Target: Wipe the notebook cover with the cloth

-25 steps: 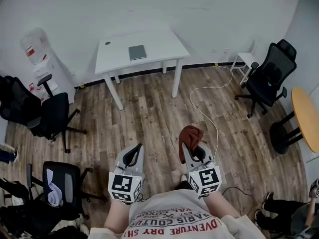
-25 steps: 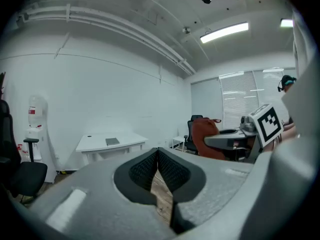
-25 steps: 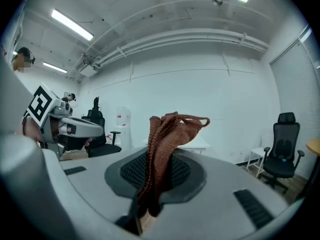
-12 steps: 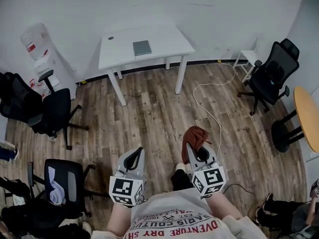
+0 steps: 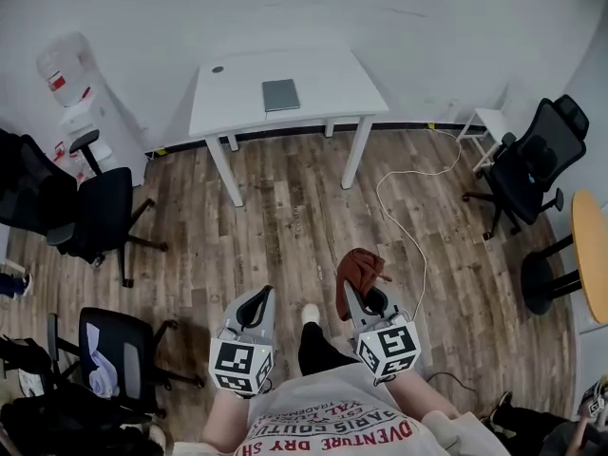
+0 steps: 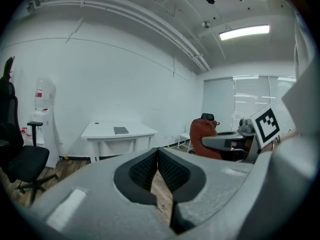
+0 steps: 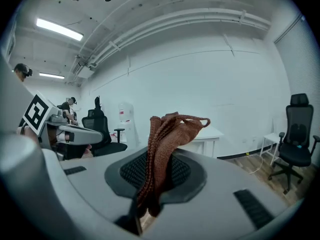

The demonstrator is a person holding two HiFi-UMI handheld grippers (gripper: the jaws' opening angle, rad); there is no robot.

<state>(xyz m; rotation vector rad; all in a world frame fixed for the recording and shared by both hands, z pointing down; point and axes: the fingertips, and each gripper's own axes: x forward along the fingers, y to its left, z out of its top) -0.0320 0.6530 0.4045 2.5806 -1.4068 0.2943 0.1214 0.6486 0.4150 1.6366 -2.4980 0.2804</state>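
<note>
A grey notebook (image 5: 281,94) lies flat on the white table (image 5: 323,88) against the far wall, and it shows small in the left gripper view as the notebook (image 6: 120,130). My right gripper (image 5: 356,288) is shut on a rust-brown knitted cloth (image 5: 358,272), which bunches up between its jaws in the right gripper view as the cloth (image 7: 167,139). My left gripper (image 5: 255,297) is shut with nothing in it; its jaws meet at the tips (image 6: 157,151). Both grippers hang low over the wooden floor, well short of the table.
Black office chairs stand at the left (image 5: 100,217), lower left (image 5: 114,354) and right (image 5: 532,169). A water dispenser (image 5: 66,88) is by the left wall. A white cable (image 5: 404,212) trails over the floor. A round wooden table (image 5: 594,264) sits at the right edge.
The view has shifted forward and to the left toward the white table; table and notebook sit slightly lower and nearer. Both grippers keep their hold and pose.
</note>
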